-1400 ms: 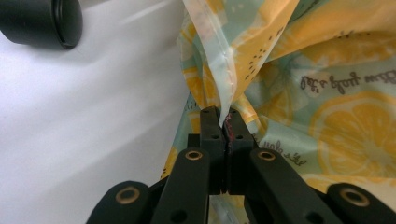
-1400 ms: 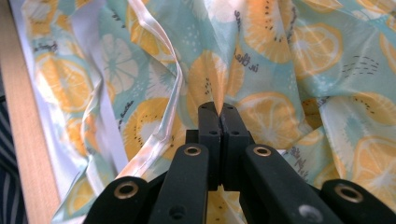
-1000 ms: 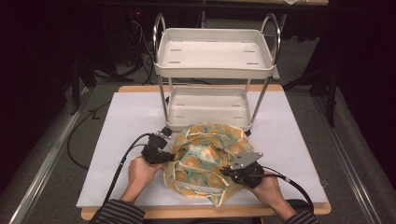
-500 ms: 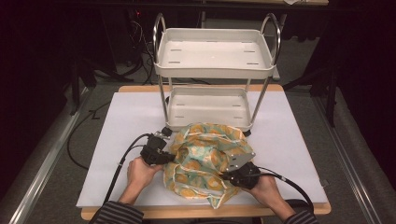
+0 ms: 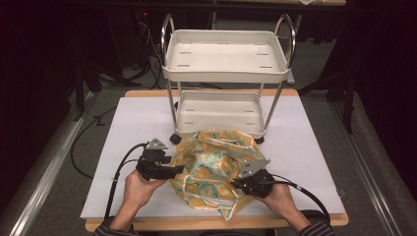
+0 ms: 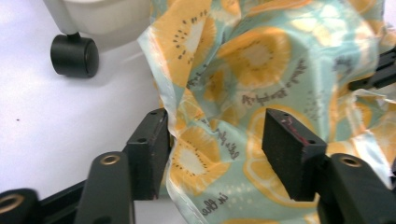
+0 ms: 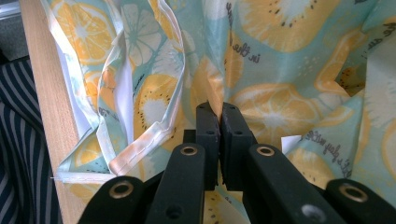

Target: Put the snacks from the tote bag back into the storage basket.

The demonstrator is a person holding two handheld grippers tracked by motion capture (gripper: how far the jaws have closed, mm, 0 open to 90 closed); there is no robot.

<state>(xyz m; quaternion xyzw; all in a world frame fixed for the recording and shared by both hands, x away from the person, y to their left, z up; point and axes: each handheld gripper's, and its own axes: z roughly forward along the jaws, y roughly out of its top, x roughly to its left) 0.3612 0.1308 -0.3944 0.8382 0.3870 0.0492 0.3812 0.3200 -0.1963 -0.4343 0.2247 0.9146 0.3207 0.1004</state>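
Two claws work one crumpled cloth bag [image 5: 212, 169], a mint-green fabric printed with orange and kiwi slices, which lies bunched on the white mat [image 5: 123, 123] of the counter [image 5: 147, 93], just in front of the small white two-tier cart [image 5: 223, 73].

The left claw [image 5: 169, 170] sits at the bag's left edge in the high view. In the left gripper view this left claw [image 6: 215, 140] has its jaws spread, having just been opening; a fold of the bag [image 6: 261, 84] runs up between them, brushing the inner face of the left pad [image 6: 152, 149] while the other pad [image 6: 289, 149] stands clear of the cloth. Nothing is pinched here. One black caster [image 6: 74, 55] of the cart rests on the mat beyond, near the bag's upper corner.

The right claw [image 5: 241, 183] is at the bag's near right side in the high view, close to the counter's front edge. In the right gripper view the right claw [image 7: 219, 116] is pressed together on a thin ridge of the bag's fabric [image 7: 280, 93], which rises straight out from between the pads. A pale strap [image 7: 140, 140] of the bag loops down just to the left of that claw, and the wooden counter edge [image 7: 42, 93] runs beside it, with a striped sleeve [image 7: 14, 140] past it.
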